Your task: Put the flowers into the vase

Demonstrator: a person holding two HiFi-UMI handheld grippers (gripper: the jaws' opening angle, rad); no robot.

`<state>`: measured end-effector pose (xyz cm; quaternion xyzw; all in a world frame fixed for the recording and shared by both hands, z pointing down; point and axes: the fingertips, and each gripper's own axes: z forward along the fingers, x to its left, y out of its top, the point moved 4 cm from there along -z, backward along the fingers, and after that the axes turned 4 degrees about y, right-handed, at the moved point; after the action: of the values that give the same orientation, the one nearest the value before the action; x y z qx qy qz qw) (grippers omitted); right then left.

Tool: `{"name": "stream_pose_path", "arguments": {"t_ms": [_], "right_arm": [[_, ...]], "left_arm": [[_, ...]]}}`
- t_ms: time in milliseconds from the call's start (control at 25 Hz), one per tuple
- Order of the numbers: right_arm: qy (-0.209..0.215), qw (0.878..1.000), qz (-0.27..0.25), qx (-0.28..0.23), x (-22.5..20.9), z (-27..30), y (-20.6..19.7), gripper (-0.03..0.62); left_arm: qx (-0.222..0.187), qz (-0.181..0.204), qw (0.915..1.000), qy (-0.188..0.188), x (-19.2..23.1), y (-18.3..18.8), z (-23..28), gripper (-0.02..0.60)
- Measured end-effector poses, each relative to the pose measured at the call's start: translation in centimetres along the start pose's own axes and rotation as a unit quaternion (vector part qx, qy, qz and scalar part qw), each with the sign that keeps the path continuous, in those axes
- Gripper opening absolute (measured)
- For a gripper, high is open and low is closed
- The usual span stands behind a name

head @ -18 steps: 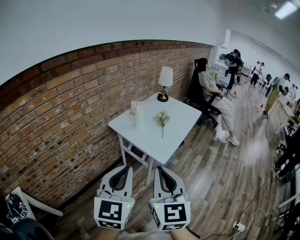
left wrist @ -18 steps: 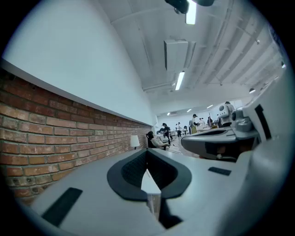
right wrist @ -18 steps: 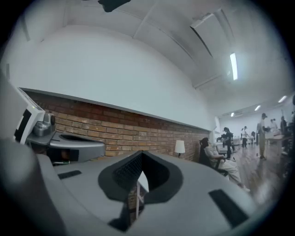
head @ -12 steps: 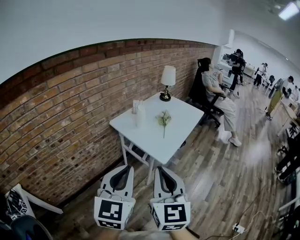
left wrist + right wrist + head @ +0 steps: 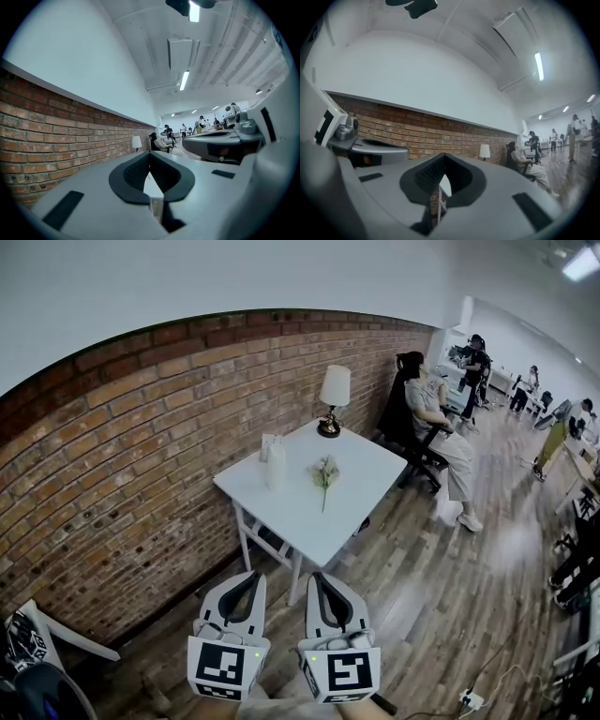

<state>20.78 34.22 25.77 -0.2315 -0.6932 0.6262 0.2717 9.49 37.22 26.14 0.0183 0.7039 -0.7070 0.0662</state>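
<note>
Approach only: since the earlier frame the bench (image 5: 309, 521) has barely slid left in the head view and is still far off.
The left hand-held gripper (image 5: 246, 577) and right hand-held gripper (image 5: 323, 577) hang near and level, both clenched on nothing. The white vase (image 5: 275, 468) stands on the bench's left part, and the flowers (image 5: 325, 474) lie just right of it. Next, I judge: step closer, release one gripper's jaws, take the stem.
</note>
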Motion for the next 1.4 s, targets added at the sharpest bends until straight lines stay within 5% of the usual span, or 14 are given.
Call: {"name": "stream_pose_path", "arguments": {"t_ms": [640,1400], "right_arm": [[-0.011,1.000,0.006,-0.003,-2.2,6.2,-1.9,0.006],[-0.113,0.993,0.009,0.032,-9.8,28.9,-4.1,0.006]], "left_arm": [[-0.004,-0.006,1.0000,0.000,3.6,-1.2,5.7,0.003],[0.002,0.004,0.9943,-0.107,15.6,-1.6,29.4,0.003]]}}
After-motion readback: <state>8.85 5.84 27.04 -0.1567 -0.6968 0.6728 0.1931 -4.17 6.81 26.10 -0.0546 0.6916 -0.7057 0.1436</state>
